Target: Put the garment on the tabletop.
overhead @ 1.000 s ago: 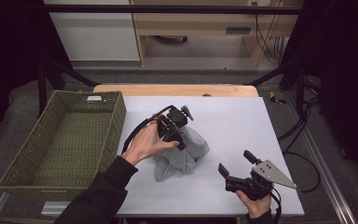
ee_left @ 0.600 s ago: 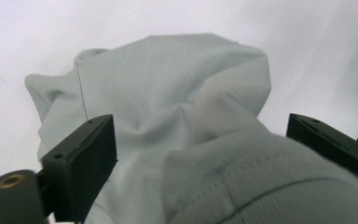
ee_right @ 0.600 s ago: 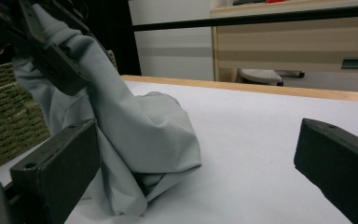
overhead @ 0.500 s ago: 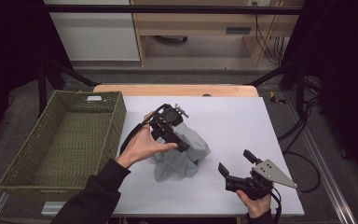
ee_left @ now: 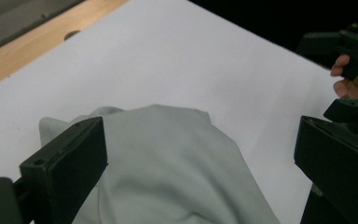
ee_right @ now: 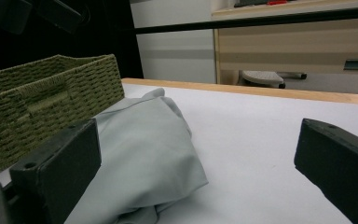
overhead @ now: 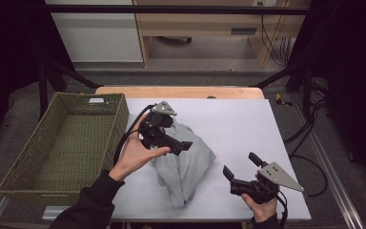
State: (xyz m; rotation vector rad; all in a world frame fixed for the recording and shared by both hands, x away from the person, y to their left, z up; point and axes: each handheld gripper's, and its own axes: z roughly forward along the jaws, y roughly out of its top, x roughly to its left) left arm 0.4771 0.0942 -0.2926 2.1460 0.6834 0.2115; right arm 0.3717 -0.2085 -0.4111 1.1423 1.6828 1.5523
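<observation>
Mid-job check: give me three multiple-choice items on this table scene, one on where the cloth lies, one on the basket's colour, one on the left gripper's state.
1. Where does the grey cloth lie?
A. Inside the basket
B. On the white table top, right of the basket
C. On the floor

2. What colour is the woven basket?
A. Olive green
B. Red
C. White

3. How does the left gripper stand?
A. Shut on the cloth
B. Shut on the basket rim
C. Jaws open above the cloth, nothing pressed between them

Key:
1 B: the high view shows the cloth bunched on the table, beside the basket.
2 A: the weave is green in the high view and the right gripper view.
3 C: the jaws have just been opening, and the left gripper view shows them wide apart with the cloth lying below.
</observation>
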